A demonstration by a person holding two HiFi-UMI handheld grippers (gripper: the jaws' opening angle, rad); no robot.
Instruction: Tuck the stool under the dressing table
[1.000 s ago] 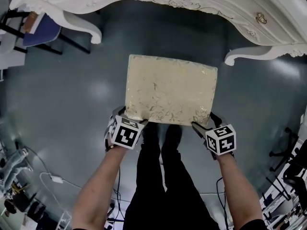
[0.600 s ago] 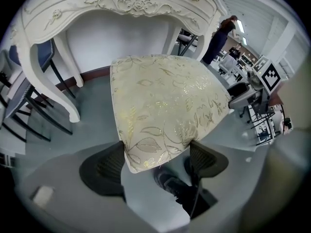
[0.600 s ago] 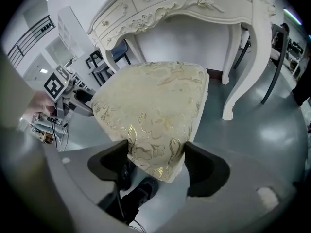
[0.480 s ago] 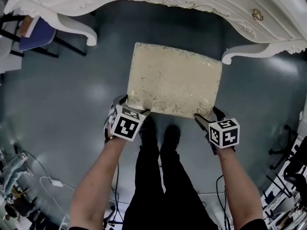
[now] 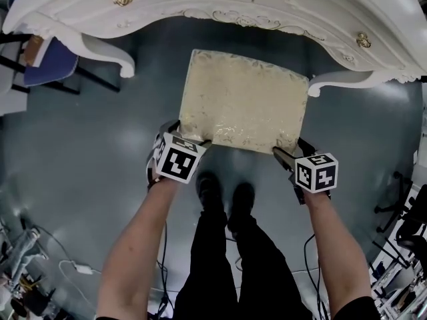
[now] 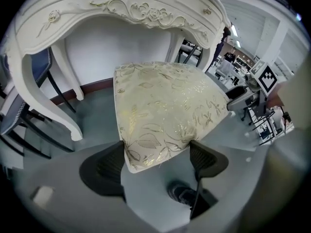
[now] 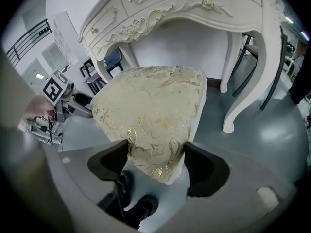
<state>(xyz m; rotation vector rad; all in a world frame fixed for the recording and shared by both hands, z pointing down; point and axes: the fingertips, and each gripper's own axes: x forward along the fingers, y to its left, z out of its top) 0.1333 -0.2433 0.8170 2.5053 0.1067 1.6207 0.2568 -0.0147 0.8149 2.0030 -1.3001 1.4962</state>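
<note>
Head view, nearest first: the person's dark shoes (image 5: 227, 195) stand on the grey floor (image 5: 100, 132), with both forearms reaching forward. The left gripper (image 5: 187, 135) is clamped on the near left corner of the stool (image 5: 243, 102). The right gripper (image 5: 292, 149) is clamped on its near right corner. In the left gripper view the cushion's corner fills the gap between the two dark pads, touching both. The right gripper view shows the same at the other corner.

The stool, with its cream and gold leaf-patterned cushion, stands on the floor in front of the knee opening of the white dressing table (image 5: 200, 2). Its far edge lies just short of the carved front rail, with a strip of floor showing between. Its far right corner sits close beside the foot of the table's right leg (image 5: 347, 80); the left leg (image 5: 110, 55) is farther off. A blue chair (image 5: 47, 55) stands beyond that left leg.
</note>
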